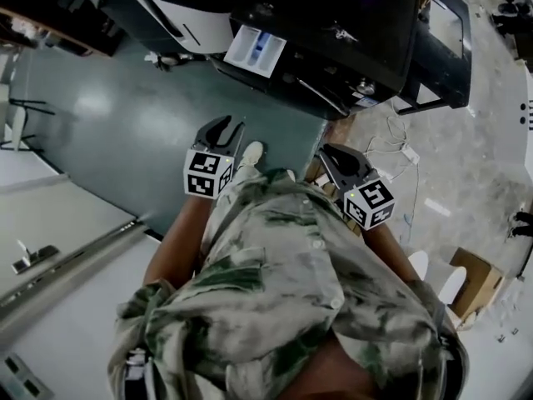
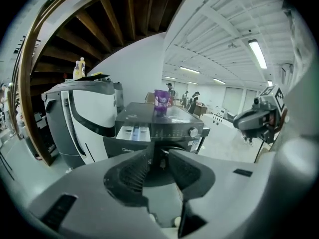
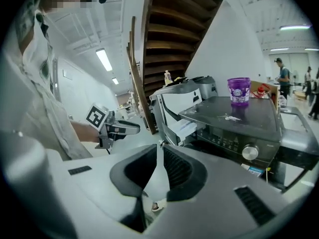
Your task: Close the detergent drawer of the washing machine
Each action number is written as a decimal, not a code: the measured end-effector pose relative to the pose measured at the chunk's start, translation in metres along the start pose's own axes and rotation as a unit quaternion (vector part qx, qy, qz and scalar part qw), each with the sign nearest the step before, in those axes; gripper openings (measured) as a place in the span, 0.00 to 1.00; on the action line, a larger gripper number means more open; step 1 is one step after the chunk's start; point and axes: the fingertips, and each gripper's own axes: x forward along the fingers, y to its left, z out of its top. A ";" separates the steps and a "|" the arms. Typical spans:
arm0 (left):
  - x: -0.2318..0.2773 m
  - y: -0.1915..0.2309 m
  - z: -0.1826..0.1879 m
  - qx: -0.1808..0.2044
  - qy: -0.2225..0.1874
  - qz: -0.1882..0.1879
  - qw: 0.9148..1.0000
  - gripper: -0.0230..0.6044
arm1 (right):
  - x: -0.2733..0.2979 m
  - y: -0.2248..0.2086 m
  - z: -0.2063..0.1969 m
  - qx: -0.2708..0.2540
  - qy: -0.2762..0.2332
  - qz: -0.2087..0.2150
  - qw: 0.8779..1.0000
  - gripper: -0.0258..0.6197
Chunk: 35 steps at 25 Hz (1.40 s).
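Step in hand: approach, no contact yet. The detergent drawer [image 1: 255,50] stands pulled out of the top front corner of the washing machine [image 1: 333,23], with its compartments open to view in the head view. It is well ahead of both tools.

The left hand-held gripper [image 2: 158,156] has its jaws partly apart with nothing between them, and it looks roughly toward the machine's front. The drawer [image 2: 132,132] sits just up and left of its line. The right hand-held gripper [image 3: 159,151] has its jaws barely apart (just a slit) and is also empty, aimed more at the control panel side.

My read is that the left one is better placed. Next move: bring it up to the drawer's front face, set the jaw tips flat against it, and push straight in along the slide. No grasp is needed. An off-axis push could jam the drawer.
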 end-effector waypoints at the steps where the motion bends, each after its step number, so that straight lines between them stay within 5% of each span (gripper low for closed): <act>1: 0.007 0.007 0.001 0.003 0.003 -0.004 1.000 0.23 | 0.003 -0.003 0.004 0.008 -0.003 -0.010 1.000 0.13; 15: 0.089 0.082 0.003 0.023 0.034 -0.038 0.998 0.26 | 0.049 -0.021 0.044 0.052 -0.008 -0.095 0.994 0.13; 35: 0.149 0.125 0.001 0.053 0.055 -0.028 0.997 0.29 | 0.065 -0.031 0.048 0.071 0.010 -0.166 0.984 0.13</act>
